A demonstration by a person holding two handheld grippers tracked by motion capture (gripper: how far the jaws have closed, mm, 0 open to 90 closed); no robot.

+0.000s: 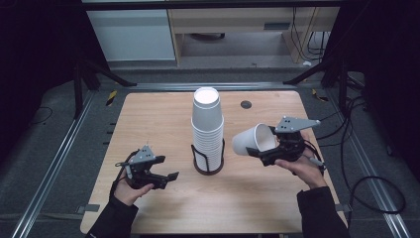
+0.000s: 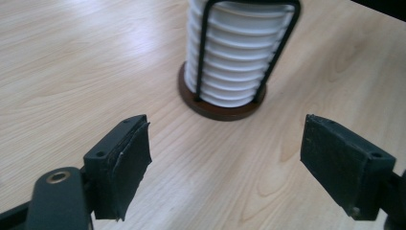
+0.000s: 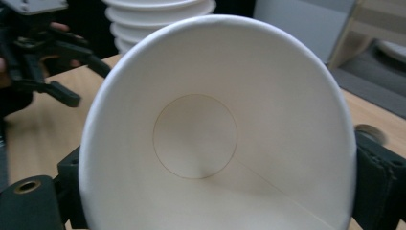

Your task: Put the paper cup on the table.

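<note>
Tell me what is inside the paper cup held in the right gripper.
Nothing: the paper cup clamped in the right gripper shows a bare white wall and round bottom. The strip of inner wall nearest the camera is cut off at the picture's edge.

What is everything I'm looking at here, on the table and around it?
table: one, light wood, centre of the high view
stack of paper cups: one stack, white, upside down in the middle of the table
cup holder: one, black wire frame on a dark round base, around the foot of the stack
loose paper cup: one, white, tipped on its side in the right gripper, above the table
round insert: one, dark, in the tabletop at the far right
cabinet: one, pale, on the floor beyond the table
cables: several, black, on the floor at the right
left gripper: one, black, fingers open and empty, near left of the stack
right gripper: one, black, fingers shut on the loose cup
</note>
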